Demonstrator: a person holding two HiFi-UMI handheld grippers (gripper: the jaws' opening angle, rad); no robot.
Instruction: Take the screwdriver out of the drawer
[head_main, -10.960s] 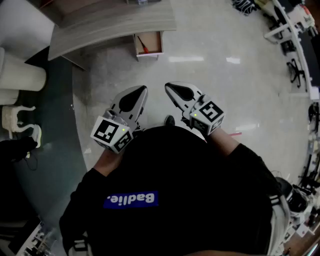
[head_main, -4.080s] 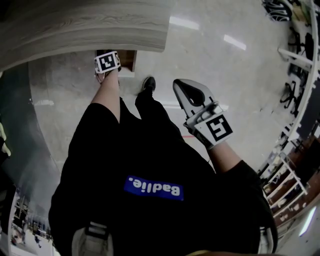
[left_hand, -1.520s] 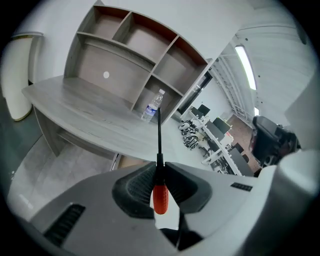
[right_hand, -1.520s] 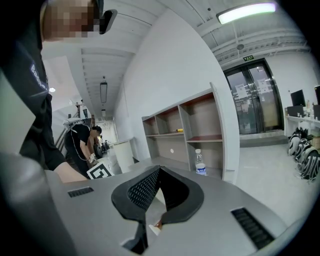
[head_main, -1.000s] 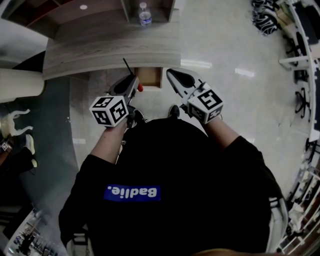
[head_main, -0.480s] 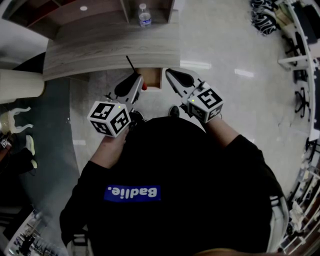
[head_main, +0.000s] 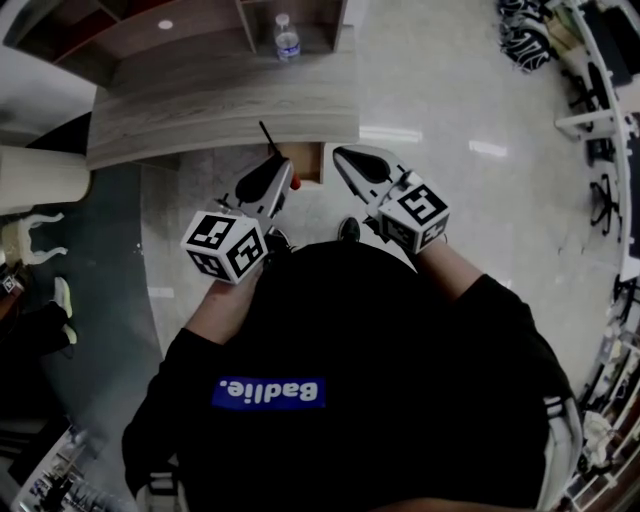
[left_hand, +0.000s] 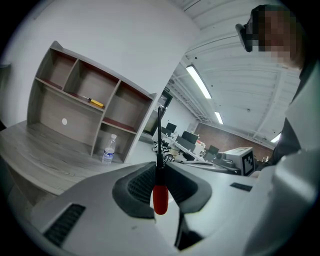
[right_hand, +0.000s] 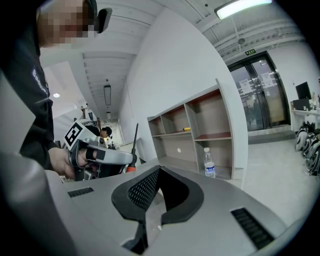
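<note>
The screwdriver (left_hand: 160, 197) has a red handle and a thin black shaft. My left gripper (left_hand: 159, 167) is shut on it where handle meets shaft, with the shaft upright. In the head view the left gripper (head_main: 283, 168) holds the screwdriver (head_main: 296, 184) above the floor, just in front of the open wooden drawer (head_main: 310, 162) under the desk edge. My right gripper (head_main: 345, 158) hovers beside it on the right, jaws together with nothing between them. The right gripper view shows its jaws (right_hand: 159, 169) closed, and the left gripper (right_hand: 107, 157) with the screwdriver (right_hand: 135, 140) off to the left.
A grey wood desk (head_main: 220, 100) curves across the back and carries an open shelf unit (left_hand: 85, 105). A water bottle (head_main: 287, 38) stands in its lower compartment and a small yellow tool (left_hand: 96, 103) lies on a shelf. Office desks and chairs line the right side (head_main: 600, 110).
The left gripper has lifted a little with the screwdriver and rolled slightly. The right gripper has stayed where it was.
</note>
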